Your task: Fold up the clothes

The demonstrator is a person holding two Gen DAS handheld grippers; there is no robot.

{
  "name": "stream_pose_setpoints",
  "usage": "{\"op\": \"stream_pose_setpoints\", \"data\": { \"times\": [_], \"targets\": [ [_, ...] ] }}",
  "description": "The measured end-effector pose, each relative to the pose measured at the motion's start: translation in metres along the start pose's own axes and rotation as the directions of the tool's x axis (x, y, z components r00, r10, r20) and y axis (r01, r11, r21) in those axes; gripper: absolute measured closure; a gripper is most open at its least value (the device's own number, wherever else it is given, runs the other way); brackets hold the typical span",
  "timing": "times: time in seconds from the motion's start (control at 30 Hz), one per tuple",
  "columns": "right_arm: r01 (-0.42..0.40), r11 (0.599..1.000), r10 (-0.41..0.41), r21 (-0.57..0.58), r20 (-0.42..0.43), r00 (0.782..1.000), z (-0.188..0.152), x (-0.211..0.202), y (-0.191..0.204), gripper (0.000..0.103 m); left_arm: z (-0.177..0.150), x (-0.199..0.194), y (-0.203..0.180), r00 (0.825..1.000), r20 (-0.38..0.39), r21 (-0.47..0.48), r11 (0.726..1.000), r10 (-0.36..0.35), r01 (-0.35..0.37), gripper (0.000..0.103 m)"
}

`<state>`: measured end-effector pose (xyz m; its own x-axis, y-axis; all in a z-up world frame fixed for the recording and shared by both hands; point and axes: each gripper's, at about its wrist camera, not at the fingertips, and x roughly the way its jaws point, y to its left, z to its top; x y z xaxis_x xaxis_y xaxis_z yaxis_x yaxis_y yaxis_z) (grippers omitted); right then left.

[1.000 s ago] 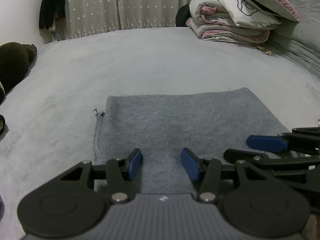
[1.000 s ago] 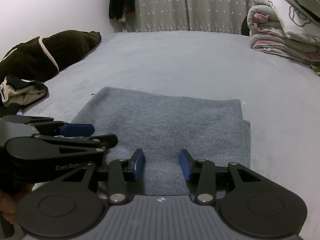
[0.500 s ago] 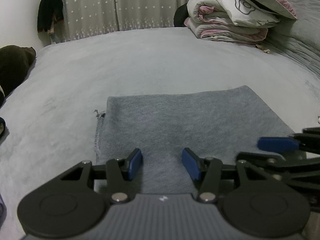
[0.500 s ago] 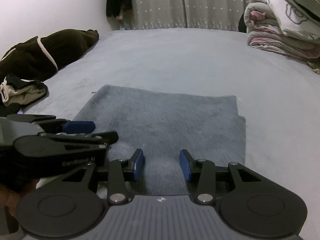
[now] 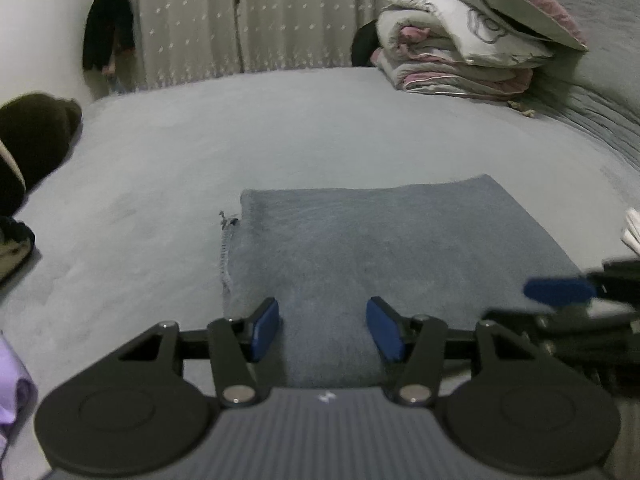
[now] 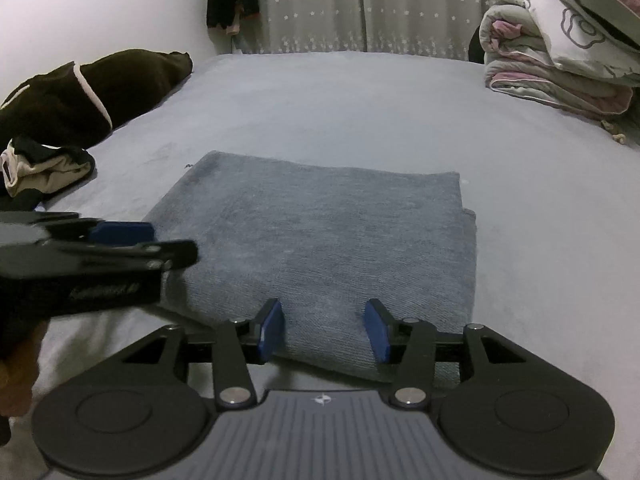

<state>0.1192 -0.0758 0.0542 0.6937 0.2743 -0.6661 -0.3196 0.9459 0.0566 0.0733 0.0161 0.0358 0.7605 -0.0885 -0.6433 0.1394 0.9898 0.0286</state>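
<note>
A folded grey garment (image 5: 384, 248) lies flat on the grey bed (image 5: 280, 132), also seen in the right wrist view as the grey garment (image 6: 328, 232). My left gripper (image 5: 322, 318) hovers over its near left edge, jaws opening; the cloth lies below the gap and the pads do not press it. My right gripper (image 6: 324, 318) stands over the near right edge the same way, jaws opening, nothing pinched. Each view shows the other tool from the side: the right gripper (image 5: 558, 292) and the left gripper (image 6: 120, 232), held by a hand.
A brown garment (image 6: 84, 92) and a crumpled beige and black piece (image 6: 44, 164) lie at the bed's left side. A folded quilt stack with a pillow (image 5: 472, 56) sits at the far right. Curtains (image 5: 248, 16) hang behind. A purple cloth (image 5: 12, 396) shows at the lower left.
Both pairs of jaws have spread a little wider. My left gripper has shifted left, away from the right one. The garment lies as before.
</note>
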Motion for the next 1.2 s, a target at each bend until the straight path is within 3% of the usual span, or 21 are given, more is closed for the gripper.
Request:
{"op": "stream_pose_setpoints", "data": {
  "times": [0.2,0.43,0.6,0.93,1.2],
  "targets": [
    [-0.009,1.000,0.009,0.007,-0.003,1.000,0.000,0.001,-0.003,0.055,-0.008,0.004,0.005,1.000,-0.002,0.003,1.000,-0.006,0.006,0.041],
    [0.008,0.999,-0.008,-0.033,0.006,1.000,-0.001,0.000,0.002,0.055,-0.005,0.004,0.004,1.000,-0.016,-0.016,1.000,0.007,-0.007,0.042],
    [-0.041,0.997,0.046,-0.061,0.070,0.997,-0.001,-0.007,0.012,0.055,-0.004,-0.004,0.003,1.000,0.007,-0.006,1.000,-0.005,0.005,0.045],
    [-0.014,0.996,0.015,-0.092,0.005,1.000,-0.001,-0.001,0.005,0.053,-0.008,0.005,0.022,1.000,-0.026,-0.045,0.999,0.015,-0.017,0.039],
    [-0.058,0.997,0.055,-0.053,-0.052,0.997,0.004,-0.005,-0.021,0.054,-0.010,0.009,0.043,0.999,-0.053,-0.106,0.994,-0.005,-0.001,0.034]
  ]
}}
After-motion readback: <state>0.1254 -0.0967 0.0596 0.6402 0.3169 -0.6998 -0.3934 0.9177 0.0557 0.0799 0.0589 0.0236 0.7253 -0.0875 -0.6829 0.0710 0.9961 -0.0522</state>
